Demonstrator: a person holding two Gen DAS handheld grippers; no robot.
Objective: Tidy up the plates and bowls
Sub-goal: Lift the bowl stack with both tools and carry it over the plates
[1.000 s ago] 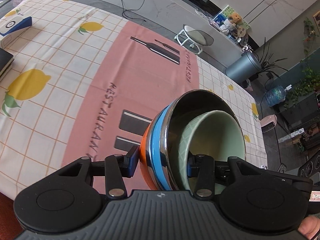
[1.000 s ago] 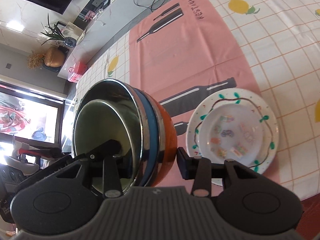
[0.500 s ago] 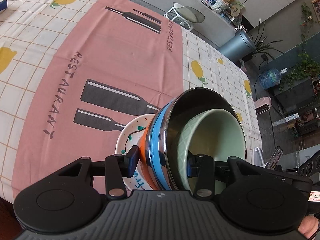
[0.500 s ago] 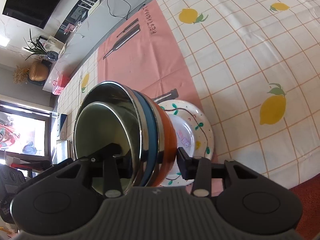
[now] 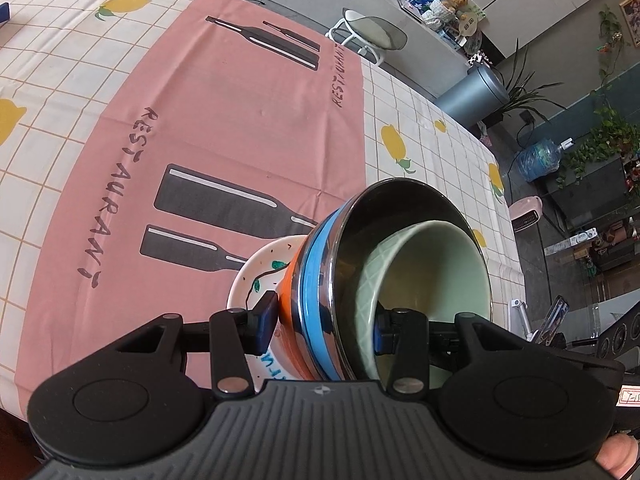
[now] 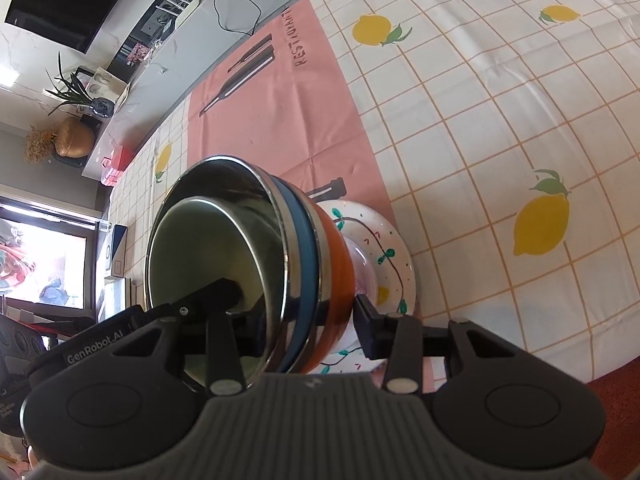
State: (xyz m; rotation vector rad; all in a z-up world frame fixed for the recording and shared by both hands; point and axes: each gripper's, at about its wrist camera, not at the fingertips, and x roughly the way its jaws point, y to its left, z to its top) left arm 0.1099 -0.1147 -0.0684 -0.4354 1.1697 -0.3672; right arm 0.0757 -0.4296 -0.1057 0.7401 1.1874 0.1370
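A nested stack of bowls (image 5: 320, 280) shows in both views: orange outermost, then blue, then steel, with a pale green bowl (image 5: 432, 272) inside. My left gripper (image 5: 324, 320) is shut on the stack's wall, one finger outside, one inside. My right gripper (image 6: 296, 312) is shut on the same stack (image 6: 304, 248) from the opposite side. The stack's base sits over a white plate with green vine pattern (image 6: 384, 252), also seen in the left wrist view (image 5: 260, 272); I cannot tell whether it touches.
The table carries a lemon-check cloth (image 6: 500, 120) with a pink runner (image 5: 224, 120). Its front edge (image 6: 560, 364) is close behind the plate. Boxes (image 6: 116, 252) lie at the far left end.
Both grippers have carried the bowl stack across the table and lowered it over the patterned plate. Both stayed shut on the stack.
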